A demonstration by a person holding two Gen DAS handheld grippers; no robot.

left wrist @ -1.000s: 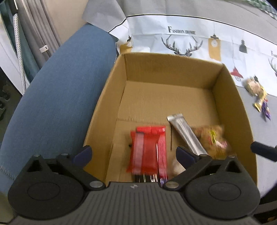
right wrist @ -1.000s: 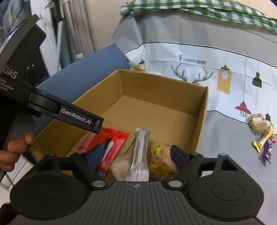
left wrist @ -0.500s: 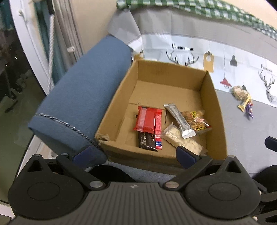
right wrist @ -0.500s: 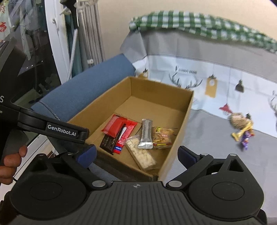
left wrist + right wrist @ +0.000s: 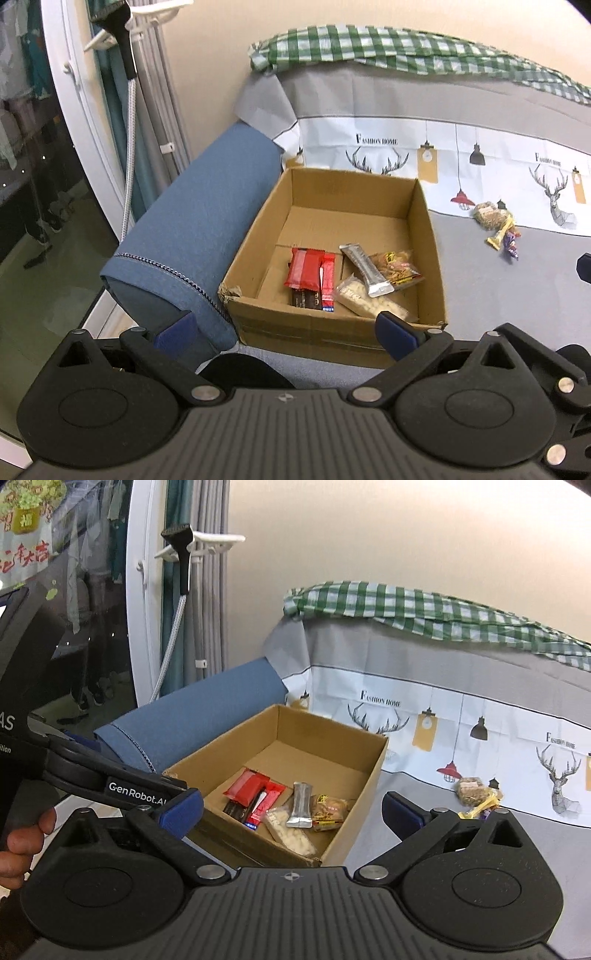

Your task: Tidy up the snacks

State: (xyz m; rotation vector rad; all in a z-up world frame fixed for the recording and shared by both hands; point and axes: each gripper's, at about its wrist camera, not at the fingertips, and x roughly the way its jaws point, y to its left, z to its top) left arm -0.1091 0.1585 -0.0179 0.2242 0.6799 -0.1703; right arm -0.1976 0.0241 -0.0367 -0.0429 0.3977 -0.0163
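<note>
Both my left gripper (image 5: 282, 330) and right gripper (image 5: 291, 808) are released and empty, pulled back from the cardboard box (image 5: 321, 332) at centre frame; it holds five snacks, while loose snacks (image 5: 496, 229) wait upper right.

Far half of box (image 5: 347, 221) floor is left bare; near half is taken up by snacks (image 5: 351, 277); left side is hemmed by blue armrest (image 5: 199, 229); top is unobstructed.
</note>
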